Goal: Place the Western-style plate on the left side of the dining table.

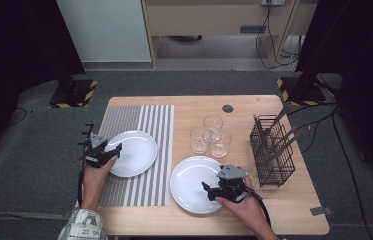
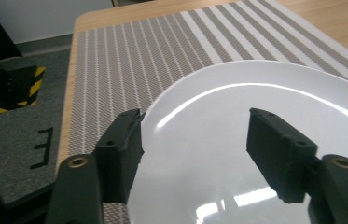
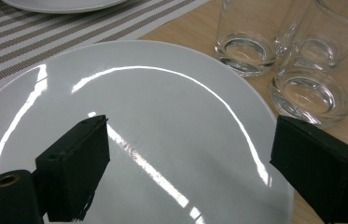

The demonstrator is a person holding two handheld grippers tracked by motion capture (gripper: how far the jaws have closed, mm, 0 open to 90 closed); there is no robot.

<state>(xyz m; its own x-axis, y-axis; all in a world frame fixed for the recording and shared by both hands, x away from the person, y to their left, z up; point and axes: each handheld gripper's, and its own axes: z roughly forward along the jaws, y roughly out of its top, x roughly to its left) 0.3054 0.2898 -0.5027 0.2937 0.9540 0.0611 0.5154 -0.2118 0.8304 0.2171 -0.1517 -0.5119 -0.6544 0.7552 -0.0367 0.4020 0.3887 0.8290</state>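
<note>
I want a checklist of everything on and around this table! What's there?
Surface: wooden table, with a striped placemat on its left part.
Job's things: one white plate on the placemat, another plate partly on bare wood; three clear glasses; wire rack holding utensils.
Clutter: a small tag by the right edge.
Grippers: left gripper open over the placemat's plate; right gripper open over the other plate.
Cables: wires on the floor behind.
Surroundings: grey carpet, hazard-striped stand bases.
</note>
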